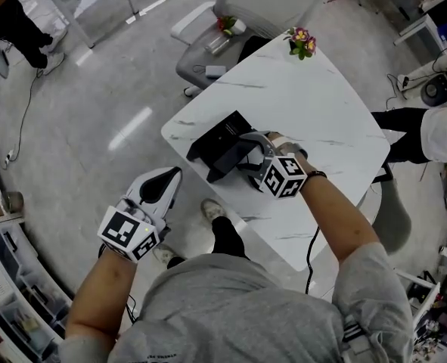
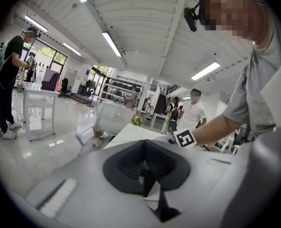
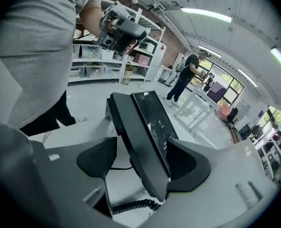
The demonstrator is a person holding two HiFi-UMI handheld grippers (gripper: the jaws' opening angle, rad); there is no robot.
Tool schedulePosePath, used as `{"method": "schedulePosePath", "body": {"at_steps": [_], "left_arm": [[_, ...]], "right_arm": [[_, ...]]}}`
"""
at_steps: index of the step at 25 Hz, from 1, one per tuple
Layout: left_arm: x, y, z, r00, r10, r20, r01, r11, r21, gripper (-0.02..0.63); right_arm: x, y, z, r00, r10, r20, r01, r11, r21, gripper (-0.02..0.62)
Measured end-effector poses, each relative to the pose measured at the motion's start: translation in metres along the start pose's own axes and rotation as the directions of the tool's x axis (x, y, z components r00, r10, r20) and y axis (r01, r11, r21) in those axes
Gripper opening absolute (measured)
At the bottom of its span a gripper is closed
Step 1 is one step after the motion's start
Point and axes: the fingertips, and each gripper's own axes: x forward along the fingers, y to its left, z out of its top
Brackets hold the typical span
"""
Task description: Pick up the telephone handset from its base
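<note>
A black telephone (image 1: 221, 144) stands on the white marble table (image 1: 314, 112) near its left edge. In the right gripper view its long handset (image 3: 136, 137) lies on the base (image 3: 155, 115), with a coiled cord (image 3: 130, 205) below. My right gripper (image 3: 142, 152) straddles the handset. The right pad (image 3: 188, 164) lies against it, while a gap remains at the left pad (image 3: 100, 158), so the jaws stand open. My left gripper (image 1: 170, 178) hangs over the floor left of the table. Its pads (image 2: 130, 163) meet with nothing between them.
A small pot of flowers (image 1: 302, 42) sits at the table's far corner. A grey chair (image 1: 246, 10) with small items on its seat stands behind the table. A person (image 1: 439, 131) stands at the right. Shelving (image 1: 7, 278) lines the lower left.
</note>
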Motion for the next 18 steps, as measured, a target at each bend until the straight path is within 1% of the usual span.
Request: {"method": "schedulePosePath", "body": {"at_steps": [4, 5, 7, 8, 10, 11, 13, 15, 18], "left_arm": [[-0.001, -0.001, -0.009, 1.000, 0.003, -0.013, -0.003, 1.000, -0.004, 0.058], [-0.002, -0.001, -0.011, 1.000, 0.004, -0.016, -0.005, 1.000, -0.003, 0.058], [-0.005, -0.001, -0.013, 1.000, 0.009, -0.020, -0.009, 1.000, -0.004, 0.058], [-0.007, 0.000, -0.014, 1.000, 0.013, -0.020, -0.013, 1.000, -0.007, 0.058], [-0.012, 0.000, -0.015, 1.000, 0.022, -0.019, -0.023, 1.000, -0.010, 0.058], [-0.015, 0.001, -0.014, 0.999, 0.027, -0.017, -0.027, 1.000, -0.011, 0.058], [-0.022, 0.002, -0.011, 0.999, 0.038, -0.008, -0.038, 0.999, -0.014, 0.058], [-0.031, 0.004, -0.006, 0.999, 0.053, 0.007, -0.053, 0.998, -0.016, 0.058], [-0.050, 0.007, 0.008, 0.996, 0.081, 0.040, -0.081, 0.997, -0.015, 0.058]], "right_arm": [[0.014, 0.002, -0.012, 0.999, 0.001, -0.049, -0.005, 0.997, -0.076, 0.306], [0.015, 0.000, -0.013, 0.998, -0.006, -0.056, 0.000, 0.996, -0.092, 0.284], [0.013, -0.005, -0.014, 0.998, -0.012, -0.061, 0.005, 0.994, -0.113, 0.181], [0.011, -0.006, -0.013, 0.998, -0.007, -0.064, -0.002, 0.992, -0.127, 0.148], [0.004, -0.006, -0.010, 0.997, 0.007, -0.071, -0.019, 0.986, -0.166, 0.101], [0.001, -0.006, -0.008, 0.997, 0.012, -0.073, -0.025, 0.984, -0.176, 0.089], [-0.009, -0.009, 0.000, 0.998, 0.020, -0.053, -0.028, 0.989, -0.147, 0.080], [-0.020, -0.015, 0.014, 1.000, 0.017, -0.006, -0.017, 0.997, -0.077, 0.075], [-0.039, -0.024, 0.044, 0.997, -0.014, 0.077, 0.015, 1.000, -0.013, 0.075]]}}
